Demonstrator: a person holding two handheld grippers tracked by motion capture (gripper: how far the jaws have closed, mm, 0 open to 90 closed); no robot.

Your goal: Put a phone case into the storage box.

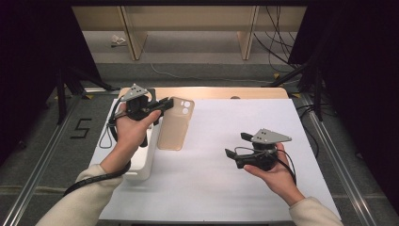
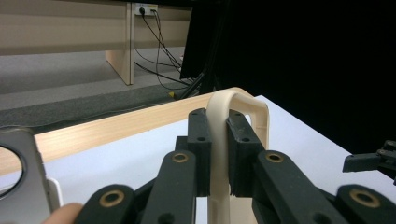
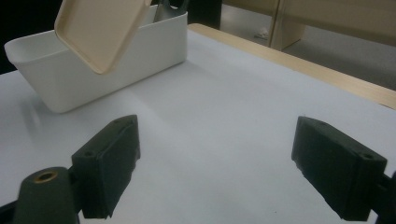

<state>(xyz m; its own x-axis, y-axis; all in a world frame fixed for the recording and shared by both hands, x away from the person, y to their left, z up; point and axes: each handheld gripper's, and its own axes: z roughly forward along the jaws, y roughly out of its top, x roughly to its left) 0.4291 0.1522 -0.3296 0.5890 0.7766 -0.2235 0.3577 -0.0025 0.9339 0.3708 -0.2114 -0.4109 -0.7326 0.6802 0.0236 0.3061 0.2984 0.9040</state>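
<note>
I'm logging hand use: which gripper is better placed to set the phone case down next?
Left, probably. The left gripper is shut on the phone case edge, beside the white bin; the right gripper is open with nothing between its jaws.

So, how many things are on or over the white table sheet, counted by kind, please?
Phone case: 1, clamped in the left gripper
White bin: 1
Grippers: 2, the right gripper with jaws apart and nothing between them
Total: 4

The phone case [image 1: 175, 123] hangs just right of the white bin [image 1: 147, 162], pinched in the left gripper [image 1: 165, 104] above that bin's far end, while the right gripper [image 1: 236, 145] sits well off to the bin's right over the table [image 1: 211, 188].
</note>
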